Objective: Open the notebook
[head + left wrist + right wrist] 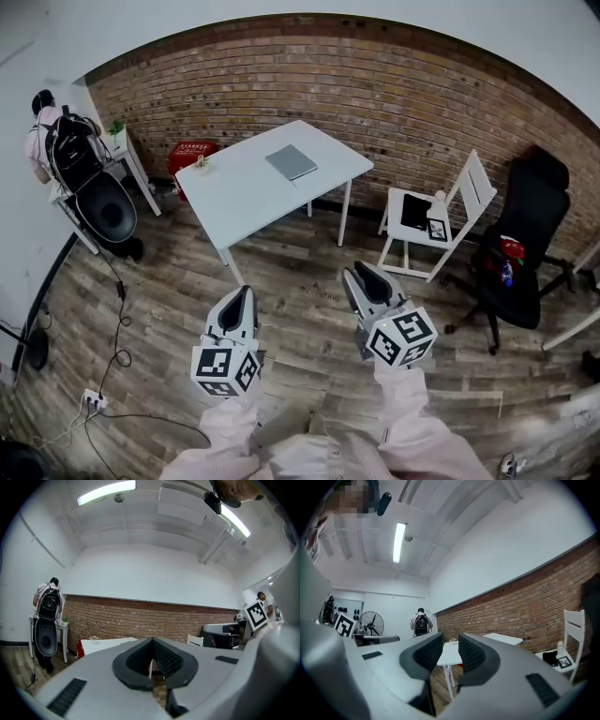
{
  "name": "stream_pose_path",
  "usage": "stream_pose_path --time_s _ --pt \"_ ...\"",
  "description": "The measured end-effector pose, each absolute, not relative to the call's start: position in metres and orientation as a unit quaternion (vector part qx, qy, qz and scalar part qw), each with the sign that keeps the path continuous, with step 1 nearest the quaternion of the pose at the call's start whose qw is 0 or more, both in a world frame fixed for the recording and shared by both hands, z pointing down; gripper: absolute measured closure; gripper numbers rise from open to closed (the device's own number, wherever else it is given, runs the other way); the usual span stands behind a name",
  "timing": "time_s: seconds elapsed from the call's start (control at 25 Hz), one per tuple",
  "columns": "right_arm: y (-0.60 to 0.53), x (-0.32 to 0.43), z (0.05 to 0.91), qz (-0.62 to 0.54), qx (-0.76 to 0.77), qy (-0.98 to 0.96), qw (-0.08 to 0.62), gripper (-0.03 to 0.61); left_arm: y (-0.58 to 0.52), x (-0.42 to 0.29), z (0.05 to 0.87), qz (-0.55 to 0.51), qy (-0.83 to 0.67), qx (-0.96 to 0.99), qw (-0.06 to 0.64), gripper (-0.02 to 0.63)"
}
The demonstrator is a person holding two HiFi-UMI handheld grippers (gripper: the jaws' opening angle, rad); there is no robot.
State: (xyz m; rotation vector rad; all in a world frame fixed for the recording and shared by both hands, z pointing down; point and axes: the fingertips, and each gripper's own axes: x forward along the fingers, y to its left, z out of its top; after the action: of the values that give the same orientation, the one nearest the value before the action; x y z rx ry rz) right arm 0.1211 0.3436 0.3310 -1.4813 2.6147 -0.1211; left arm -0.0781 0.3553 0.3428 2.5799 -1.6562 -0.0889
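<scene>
Grey notebook [292, 161], seemingly closed, lies clear of table [242, 190] edges — left tool [245, 292] together, right tool [362, 274] apart, empty.

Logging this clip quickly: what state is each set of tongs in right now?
Left tongs: closed, with nothing between them.
Right tongs: open and empty.

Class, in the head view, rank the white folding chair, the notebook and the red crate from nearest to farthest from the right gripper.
1. White folding chair, just right of the right gripper.
2. Notebook, on the white table ahead.
3. Red crate, behind the table by the brick wall.
</scene>
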Motion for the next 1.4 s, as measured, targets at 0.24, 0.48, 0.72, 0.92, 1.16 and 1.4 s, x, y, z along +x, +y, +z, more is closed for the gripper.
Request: stream_pose_path --time_s 0.24,0.48,0.72,0.92,1.16,1.4 --pt "0.333 0.126 0.336 -0.044 -0.49 0.868 0.065 0.473 0.348 -0.074 0.344 -0.024 -0.543 0.838 0.041 0.621" --pt "0.31 0.128 0.348 -0.049 -0.497 0.864 0.057 0.436 0.326 -0.075 0.358 -0.019 -0.547 0.835 0.052 0.621" --pt "0.261 0.126 0.359 -0.057 -0.5 0.863 0.053 0.43 0.276 -0.078 0.367 -0.018 -0.547 0.835 0.063 0.621" --pt "0.207 0.126 0.357 -0.06 -0.507 0.857 0.069 0.431 0.223 -0.083 0.376 -0.013 -0.546 0.835 0.074 0.621" --pt "0.141 0.118 0.358 -0.068 -0.512 0.854 0.065 0.431 0.156 -0.092 0.377 -0.01 -0.543 0.836 0.082 0.621" --pt "0.088 0.107 0.366 -0.081 -0.51 0.854 0.06 0.431 0.097 -0.095 0.381 -0.009 -0.534 0.841 0.092 0.621"
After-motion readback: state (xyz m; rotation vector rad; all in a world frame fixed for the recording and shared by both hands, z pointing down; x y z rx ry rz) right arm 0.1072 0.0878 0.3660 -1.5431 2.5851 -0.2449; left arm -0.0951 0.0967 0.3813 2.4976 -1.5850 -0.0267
